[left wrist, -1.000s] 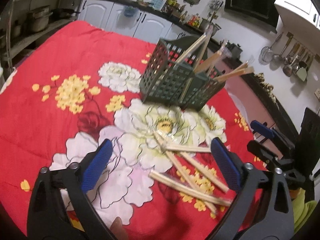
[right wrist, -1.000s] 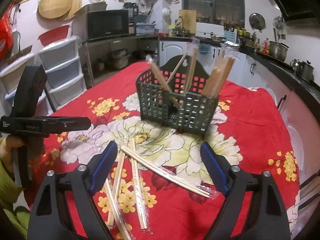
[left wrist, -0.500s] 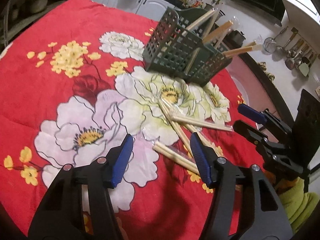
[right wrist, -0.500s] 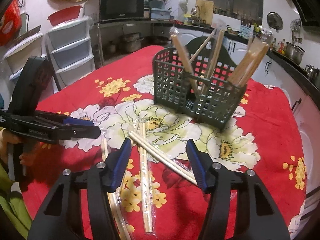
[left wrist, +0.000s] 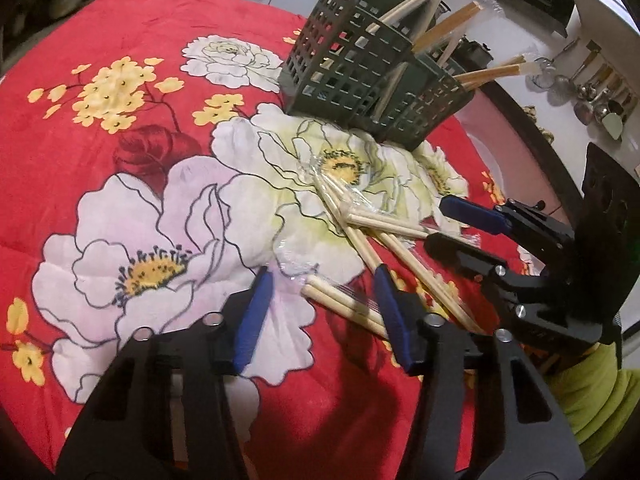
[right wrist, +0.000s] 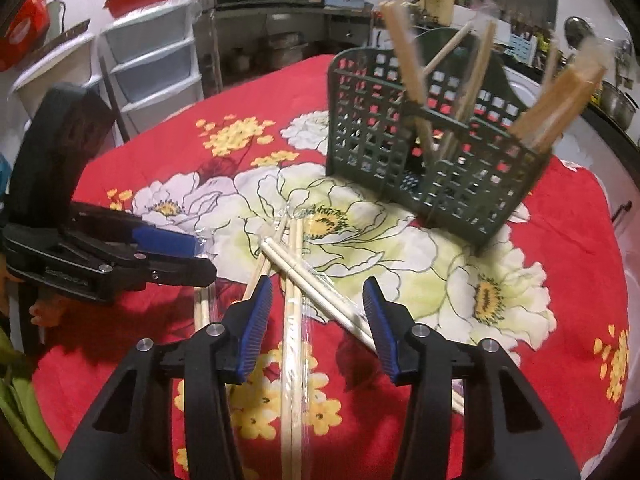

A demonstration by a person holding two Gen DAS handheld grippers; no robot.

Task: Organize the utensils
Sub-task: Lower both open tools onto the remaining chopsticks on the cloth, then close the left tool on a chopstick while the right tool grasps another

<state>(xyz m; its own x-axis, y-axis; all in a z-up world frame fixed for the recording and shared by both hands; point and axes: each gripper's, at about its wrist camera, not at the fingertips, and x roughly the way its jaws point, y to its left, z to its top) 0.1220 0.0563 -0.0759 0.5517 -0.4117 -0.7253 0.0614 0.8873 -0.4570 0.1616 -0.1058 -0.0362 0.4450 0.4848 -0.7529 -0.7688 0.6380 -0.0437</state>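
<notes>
A dark green mesh basket (left wrist: 352, 76) (right wrist: 400, 152) stands on the red flowered cloth and holds several upright chopstick pairs. Several plastic-wrapped chopstick pairs (left wrist: 384, 236) lie crossed on the cloth in front of it. My left gripper (left wrist: 320, 312) hangs low over the near end of one pair (left wrist: 340, 300). Its jaws are closing, and the pair lies between them, untouched by the pads. My right gripper (right wrist: 318, 304) straddles two crossed pairs (right wrist: 294, 320). Its jaws are closing too, and the pads stand clear of both pairs. Each gripper shows in the other's view (left wrist: 436, 224) (right wrist: 202, 258).
The red flowered cloth (left wrist: 120, 32) covers the whole table. A green sleeve (left wrist: 592, 396) shows behind the right gripper. Drawers (right wrist: 152, 56), a microwave and kitchen counters lie beyond the table's edges. Ladles hang on the far wall (left wrist: 596, 92).
Both grippers have sunk toward the loose chopsticks and tipped further down. Both pairs of jaws have narrowed a good deal around the pairs beneath them.
</notes>
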